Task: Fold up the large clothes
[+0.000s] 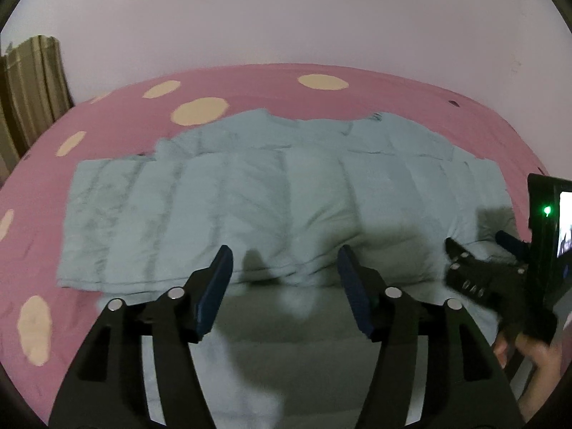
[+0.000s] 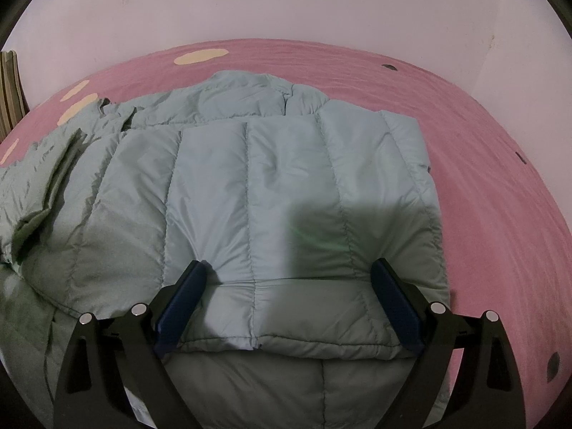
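A pale blue-green quilted puffer jacket [image 1: 279, 193] lies spread on the pink bed, one flap folded over its body. It also fills the right wrist view [image 2: 271, 186]. My left gripper [image 1: 284, 268] is open and empty, just above the folded flap's near edge. My right gripper [image 2: 291, 279] is open, its blue pads [image 2: 178, 307] straddling the folded edge, pressing on the fabric without pinching it. The right gripper also shows at the left wrist view's right edge [image 1: 479, 246], held by a hand.
The bed has a pink cover [image 1: 250, 85] with cream spots [image 1: 198, 111]; it also shows in the right wrist view [image 2: 500, 178]. A plain wall stands behind. A striped curtain [image 1: 32, 85] hangs at far left.
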A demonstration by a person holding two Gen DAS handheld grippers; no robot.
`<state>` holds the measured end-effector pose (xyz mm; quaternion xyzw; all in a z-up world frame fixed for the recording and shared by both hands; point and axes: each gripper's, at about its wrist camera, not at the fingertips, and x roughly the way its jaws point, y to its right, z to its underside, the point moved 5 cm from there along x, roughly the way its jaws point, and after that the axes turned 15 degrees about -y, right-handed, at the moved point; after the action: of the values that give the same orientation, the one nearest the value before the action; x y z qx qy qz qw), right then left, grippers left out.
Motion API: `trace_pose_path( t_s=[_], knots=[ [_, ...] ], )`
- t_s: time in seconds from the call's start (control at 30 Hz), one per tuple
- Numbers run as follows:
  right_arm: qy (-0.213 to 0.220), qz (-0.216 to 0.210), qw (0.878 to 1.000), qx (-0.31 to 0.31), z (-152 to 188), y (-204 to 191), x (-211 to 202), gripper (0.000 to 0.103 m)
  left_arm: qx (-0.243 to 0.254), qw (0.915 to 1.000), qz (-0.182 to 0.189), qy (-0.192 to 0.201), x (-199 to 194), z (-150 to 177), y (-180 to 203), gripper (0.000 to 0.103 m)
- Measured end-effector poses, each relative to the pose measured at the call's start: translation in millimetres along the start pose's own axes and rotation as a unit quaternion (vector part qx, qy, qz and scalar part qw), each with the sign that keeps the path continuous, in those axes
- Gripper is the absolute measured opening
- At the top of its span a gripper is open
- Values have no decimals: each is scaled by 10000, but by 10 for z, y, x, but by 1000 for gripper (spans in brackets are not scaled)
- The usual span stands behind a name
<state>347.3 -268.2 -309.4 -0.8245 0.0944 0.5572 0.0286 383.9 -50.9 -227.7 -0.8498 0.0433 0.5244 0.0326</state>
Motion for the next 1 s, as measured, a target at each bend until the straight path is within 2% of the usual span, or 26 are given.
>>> trace_pose_path(
  t_s=[0.1, 0.2, 0.3, 0.4, 0.43, 0.47, 0.6, 0.63, 0.67, 0.7, 0.73, 0.8, 0.9, 1.0],
  knots=[
    [48, 43, 10000, -47, -33, -19, -139, 92, -208, 9996, -128, 132, -166, 60, -306, 69],
    [418, -39, 9991, -104, -57, -135, -498, 92, -450, 9978, -419, 253, -272, 119, -703, 73],
    [606, -458, 9966, -318, -75, -454, -779, 92, -779, 9943, -662, 284, -302, 182, -1125, 74],
    [506, -844, 9931, -637, -96, -871, -805, 91, -1148, 9900, -796, 170, -262, 258, -1513, 74],
    [455, -920, 9921, -715, -108, -1007, -777, 89, -1294, 9881, -822, 132, -247, 291, -1643, 74],
    [402, -950, 9917, -768, -119, -1107, -745, 83, -1407, 9865, -830, 109, -237, 320, -1755, 74],
    [-62, -1266, 9881, -868, -155, -1490, -493, 77, -1653, 9821, -899, 46, -205, 420, -2048, 74],
    [-149, -1317, 9875, -857, -182, -1542, -444, 70, -1688, 9815, -907, 7, -182, 441, -2108, 74],
    [-300, -1314, 9871, -865, -173, -1617, -374, 39, -1712, 9809, -919, -22, -166, 453, -2152, 74],
    [-461, -1319, 9861, -900, -177, -1662, -301, 25, -1736, 9806, -915, -43, -155, 469, -2182, 74],
    [-549, -1376, 9849, -897, -166, -1707, -263, 24, -1760, 9805, -876, -73, -139, 475, -2210, 74],
    [-432, -1371, 9853, -925, -193, -1685, -337, 11, -1777, 9806, -819, -81, -140, 462, -2226, 74],
    [-3, -1273, 9881, -860, -255, -1524, -605, 9, -1714, 9824, -737, 6, -176, 387, -2196, 74],
    [352, -1009, 9917, -710, -313, -1167, -807, 9, -1608, 9846, -672, 99, -202, 242, -2095, 74]
  ],
)
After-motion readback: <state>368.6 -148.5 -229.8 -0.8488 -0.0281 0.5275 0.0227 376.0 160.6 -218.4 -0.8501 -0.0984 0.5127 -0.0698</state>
